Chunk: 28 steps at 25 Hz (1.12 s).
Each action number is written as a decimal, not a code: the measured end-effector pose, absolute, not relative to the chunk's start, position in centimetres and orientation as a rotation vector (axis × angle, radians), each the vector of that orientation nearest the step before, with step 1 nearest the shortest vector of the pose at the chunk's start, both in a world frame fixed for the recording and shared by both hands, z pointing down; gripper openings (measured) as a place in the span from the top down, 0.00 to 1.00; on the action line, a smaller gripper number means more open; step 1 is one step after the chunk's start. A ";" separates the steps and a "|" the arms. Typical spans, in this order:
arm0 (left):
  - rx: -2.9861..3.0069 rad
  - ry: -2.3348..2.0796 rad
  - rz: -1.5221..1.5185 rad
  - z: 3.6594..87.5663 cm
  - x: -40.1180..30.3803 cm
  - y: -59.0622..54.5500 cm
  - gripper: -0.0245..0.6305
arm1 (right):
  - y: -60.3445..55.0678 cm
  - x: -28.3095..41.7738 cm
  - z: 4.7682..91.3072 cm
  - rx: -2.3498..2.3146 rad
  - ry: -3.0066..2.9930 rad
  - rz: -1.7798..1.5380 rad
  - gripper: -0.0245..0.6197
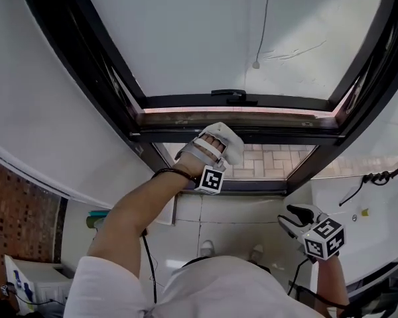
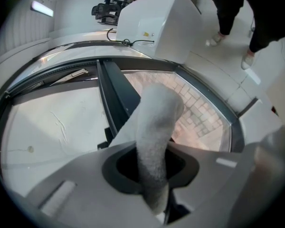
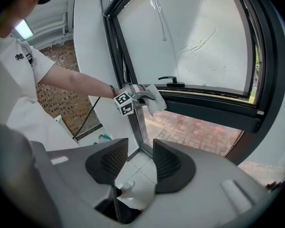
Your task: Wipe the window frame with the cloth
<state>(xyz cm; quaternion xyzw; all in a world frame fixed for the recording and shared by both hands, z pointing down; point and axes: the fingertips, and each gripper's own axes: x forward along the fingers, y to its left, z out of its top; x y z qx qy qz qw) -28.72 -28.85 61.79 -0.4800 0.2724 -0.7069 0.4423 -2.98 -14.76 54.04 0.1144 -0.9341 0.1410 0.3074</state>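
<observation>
My left gripper is shut on a white fuzzy cloth and holds it against the dark horizontal bar of the window frame. In the left gripper view the cloth sticks up between the jaws, in front of a dark frame post. The right gripper view shows the same cloth in the left gripper at the left end of the frame bar. My right gripper hangs low at the right, away from the window. It is open and holds nothing.
A black window handle sits on the upper sash, and a thin cord with a knob hangs over the pane. A white counter with black cables stands at the right. A brick wall and a white box are at the lower left.
</observation>
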 end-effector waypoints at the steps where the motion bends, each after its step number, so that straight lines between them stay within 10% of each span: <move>1: -1.184 0.668 -1.766 61.8 -30.0 -28.2 0.82 | -14.4 -3.6 54.1 0.304 -2.472 0.374 0.71; 28: -1.170 0.966 -2.157 62.2 -54.9 -15.5 0.82 | -9.2 -13.7 54.0 0.251 -2.485 0.312 0.71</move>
